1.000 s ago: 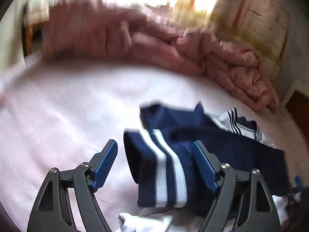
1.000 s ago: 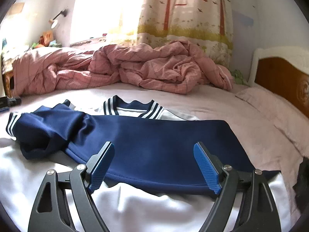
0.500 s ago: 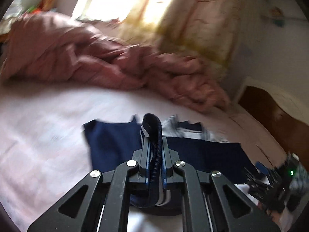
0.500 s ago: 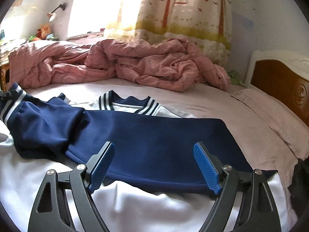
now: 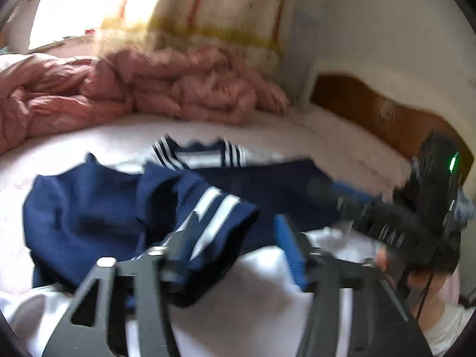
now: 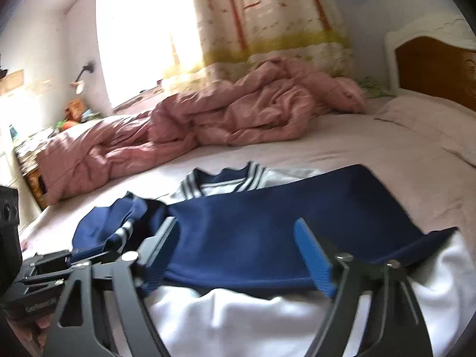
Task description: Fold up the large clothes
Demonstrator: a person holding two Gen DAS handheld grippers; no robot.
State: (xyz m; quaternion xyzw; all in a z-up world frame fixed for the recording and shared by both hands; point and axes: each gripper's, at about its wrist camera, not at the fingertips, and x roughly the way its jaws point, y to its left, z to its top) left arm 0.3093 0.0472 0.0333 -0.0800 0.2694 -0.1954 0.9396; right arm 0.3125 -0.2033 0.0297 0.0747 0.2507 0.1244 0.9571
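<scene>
A white jacket [image 6: 238,312] with navy sleeves and a striped collar [image 6: 223,178] lies flat on the bed. One navy sleeve [image 6: 282,214] is folded across its chest. My left gripper [image 5: 238,235] hovers over the other sleeve, its jaws opening. That sleeve's striped cuff [image 5: 214,211] lies loose between them, with the pads off it. My right gripper [image 6: 238,247] sits low over the folded sleeve with its jaws closing, and the pads are clear of the cloth. The right gripper [image 5: 351,193] also shows in the left wrist view, at the jacket's right side.
A crumpled pink quilt [image 6: 238,113] is heaped along the far side of the bed. A wooden headboard [image 6: 431,68] and a pillow [image 6: 431,125] are at the right. A curtain [image 6: 267,15] and a bright window lie behind, and a cluttered nightstand [image 6: 32,160] stands at the left.
The left gripper shut on the striped cuff, carried it rightward over the jacket, and has since opened, leaving the cuff loose. The right gripper rolled a little and its jaws narrowed.
</scene>
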